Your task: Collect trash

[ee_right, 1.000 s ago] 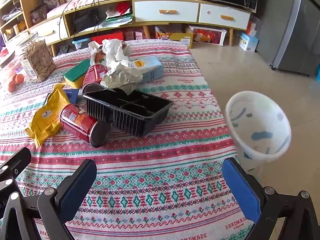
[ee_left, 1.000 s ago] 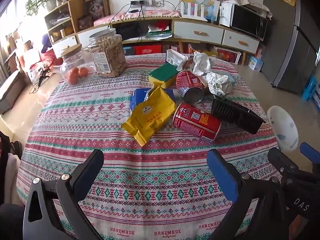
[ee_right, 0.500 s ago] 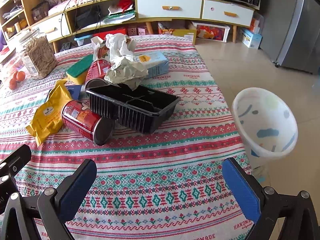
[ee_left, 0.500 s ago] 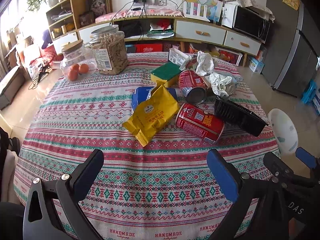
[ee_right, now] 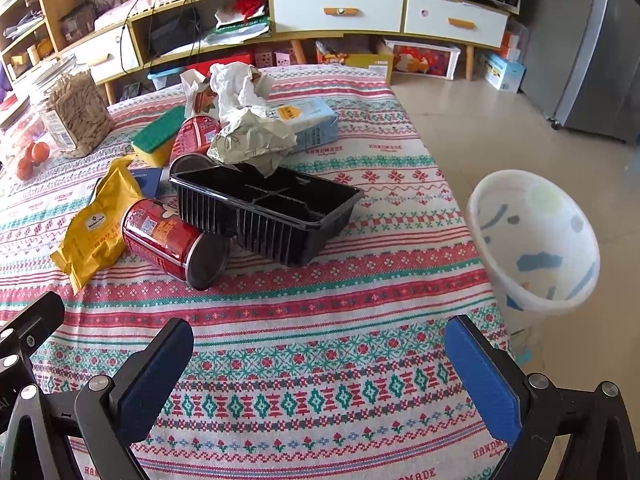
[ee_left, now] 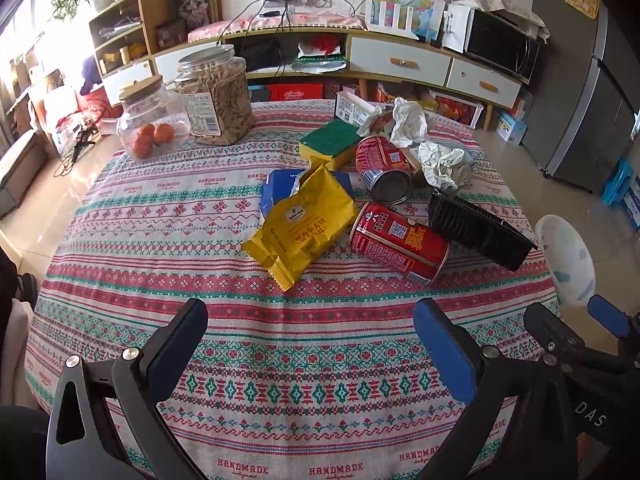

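While the trash sits heaped toward the far right of the counter (ee_left: 168, 216), both tools hang back over the near edge. The near can (ee_left: 398, 242) lies on its side, touching the black tray (ee_right: 272, 208), with the yellow wrapper (ee_left: 302, 226) just to its left; a second can (ee_left: 382, 168), crumpled paper (ee_right: 250, 136) and a pale blue carton (ee_right: 310, 122) pile up behind. A green sponge (ee_left: 332, 142) lies beside the pile, and two jars (ee_left: 218, 96) stand well apart at the far left.

A wide strip of bare cloth lies between the heap and the left hand-held gripper (ee_left: 310, 338), spread wide with nothing in it. The right hand-held gripper (ee_right: 320, 354) is just as wide and empty, near the counter's right edge. Past that edge, on the floor, a white bin (ee_right: 536, 240) stands open, close by the counter.

"HANDMADE" is stitched repeatedly along the cloth. The cans carry a QR code and print too small to read; the wrapper's logo is also unclear. "DAS" shows on the right tool's body.
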`<state>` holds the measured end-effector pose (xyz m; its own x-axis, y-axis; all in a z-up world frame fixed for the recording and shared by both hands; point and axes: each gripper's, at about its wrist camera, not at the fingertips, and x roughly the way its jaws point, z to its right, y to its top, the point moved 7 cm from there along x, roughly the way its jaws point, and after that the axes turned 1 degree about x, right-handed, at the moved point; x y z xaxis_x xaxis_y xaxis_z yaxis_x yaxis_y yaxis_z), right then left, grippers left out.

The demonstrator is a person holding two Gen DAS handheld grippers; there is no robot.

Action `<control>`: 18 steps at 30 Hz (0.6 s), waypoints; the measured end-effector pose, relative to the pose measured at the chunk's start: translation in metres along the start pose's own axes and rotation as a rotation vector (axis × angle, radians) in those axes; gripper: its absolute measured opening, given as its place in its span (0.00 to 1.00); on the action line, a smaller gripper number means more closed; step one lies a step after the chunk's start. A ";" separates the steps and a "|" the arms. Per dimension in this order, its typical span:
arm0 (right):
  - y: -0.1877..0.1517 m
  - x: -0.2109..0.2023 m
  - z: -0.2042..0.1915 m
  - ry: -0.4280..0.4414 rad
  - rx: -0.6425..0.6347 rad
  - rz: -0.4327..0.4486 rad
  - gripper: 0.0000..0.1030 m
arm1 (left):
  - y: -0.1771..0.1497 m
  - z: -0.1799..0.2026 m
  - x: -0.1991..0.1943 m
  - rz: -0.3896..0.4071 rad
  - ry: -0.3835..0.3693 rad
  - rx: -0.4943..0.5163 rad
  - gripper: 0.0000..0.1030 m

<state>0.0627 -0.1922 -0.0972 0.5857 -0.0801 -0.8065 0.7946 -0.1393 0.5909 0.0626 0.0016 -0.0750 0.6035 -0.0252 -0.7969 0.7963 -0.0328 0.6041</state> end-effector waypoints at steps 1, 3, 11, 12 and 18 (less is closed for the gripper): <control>0.000 0.000 0.000 0.000 0.002 -0.001 1.00 | 0.000 0.000 0.000 0.000 -0.001 0.000 1.00; 0.000 0.000 0.001 -0.001 0.005 -0.001 1.00 | 0.000 0.000 0.000 0.000 -0.004 0.001 1.00; 0.001 -0.002 0.002 -0.006 0.005 0.006 1.00 | 0.000 0.002 -0.001 0.003 -0.008 0.007 1.00; 0.001 -0.003 0.002 -0.007 0.006 0.007 1.00 | 0.000 0.003 -0.002 0.004 -0.009 0.007 1.00; 0.001 -0.003 0.003 0.001 0.009 0.006 1.00 | 0.000 0.004 -0.002 0.004 -0.014 0.012 1.00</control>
<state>0.0613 -0.1945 -0.0940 0.5903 -0.0803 -0.8032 0.7898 -0.1478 0.5952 0.0613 -0.0028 -0.0737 0.6061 -0.0392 -0.7944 0.7932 -0.0447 0.6074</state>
